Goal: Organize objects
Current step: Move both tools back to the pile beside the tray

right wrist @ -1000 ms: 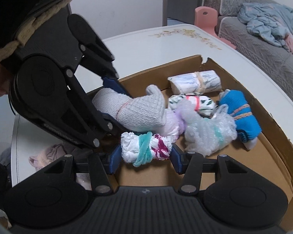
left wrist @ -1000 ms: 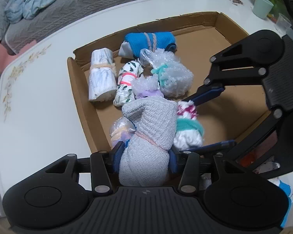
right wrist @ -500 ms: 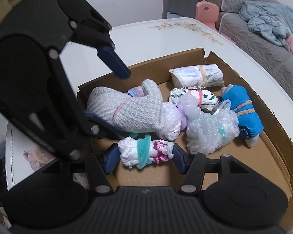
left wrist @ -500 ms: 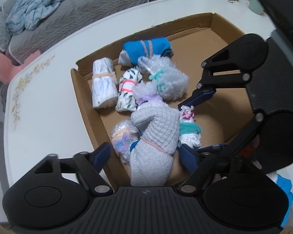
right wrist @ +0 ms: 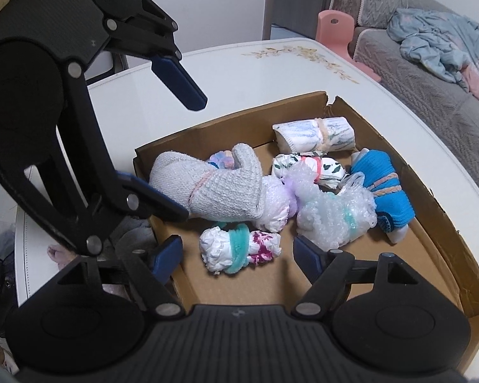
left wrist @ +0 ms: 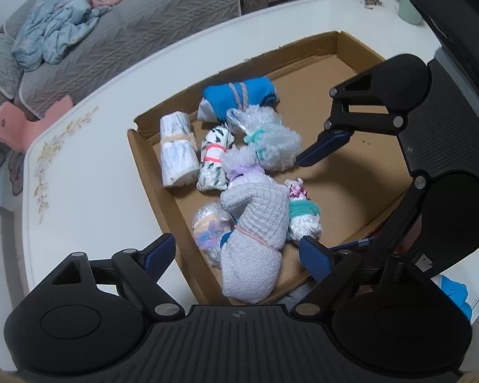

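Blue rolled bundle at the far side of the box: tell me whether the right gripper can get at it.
Probably yes. The blue bundle lies uncovered; only the bubble-wrap bundle sits between it and the right gripper, whose jaws are opening.

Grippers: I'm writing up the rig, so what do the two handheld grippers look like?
Both match: left gripper and right gripper have black ribbed bodies, round black housings, silver pivot bolts, black link arms and dark blue flat finger pads. No cables or sleeves visible.
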### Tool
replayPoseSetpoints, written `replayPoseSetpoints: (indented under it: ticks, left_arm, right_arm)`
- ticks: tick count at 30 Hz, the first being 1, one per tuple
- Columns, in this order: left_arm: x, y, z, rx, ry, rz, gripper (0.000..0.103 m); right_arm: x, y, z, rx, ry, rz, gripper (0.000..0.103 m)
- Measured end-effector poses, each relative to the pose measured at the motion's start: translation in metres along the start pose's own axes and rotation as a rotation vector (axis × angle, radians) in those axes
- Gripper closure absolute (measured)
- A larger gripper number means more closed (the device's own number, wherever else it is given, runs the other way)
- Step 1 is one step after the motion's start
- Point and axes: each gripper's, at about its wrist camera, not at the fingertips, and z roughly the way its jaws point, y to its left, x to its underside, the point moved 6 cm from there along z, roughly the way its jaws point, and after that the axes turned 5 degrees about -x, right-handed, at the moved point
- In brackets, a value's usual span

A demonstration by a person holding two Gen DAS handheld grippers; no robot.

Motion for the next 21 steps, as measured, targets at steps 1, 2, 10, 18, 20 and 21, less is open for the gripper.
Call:
replayPoseSetpoints:
  ticks: [1, 2, 10, 18, 20, 21]
  left_arm:
    - [0.0, 0.001, -0.001, 0.001, -0.001, -0.003, 0.014]
    - [0.0, 0.002, -0.001, -0.002, -0.003, -0.008, 0.014]
    - [0.001, 0.004, -0.038, 0.058, -0.086, -0.054, 0.01]
    - [0.032, -0.003, -0.086, 0.133, -0.144, -0.131, 0.005]
    - [0.043, -0.024, -0.098, 0.155, -0.148, -0.074, 0.004]
    - [0.049, -0.036, -0.103, 0.166, -0.154, -0.044, 0.004]
  right_arm:
    - [0.0, 0.0, -0.001, 0.0, 0.001, 0.001, 0.03]
    - [0.0, -0.001, -0.002, 0.004, 0.002, 0.002, 0.03]
    - [0.007, 0.001, -0.042, 0.032, -0.018, 0.007, 0.023]
    - [0.026, 0.01, -0.092, 0.068, -0.056, 0.058, 0.018]
    - [0.034, 0.015, -0.102, 0.071, -0.053, 0.069, 0.018]
    - [0.039, 0.018, -0.106, 0.07, -0.052, 0.082, 0.018]
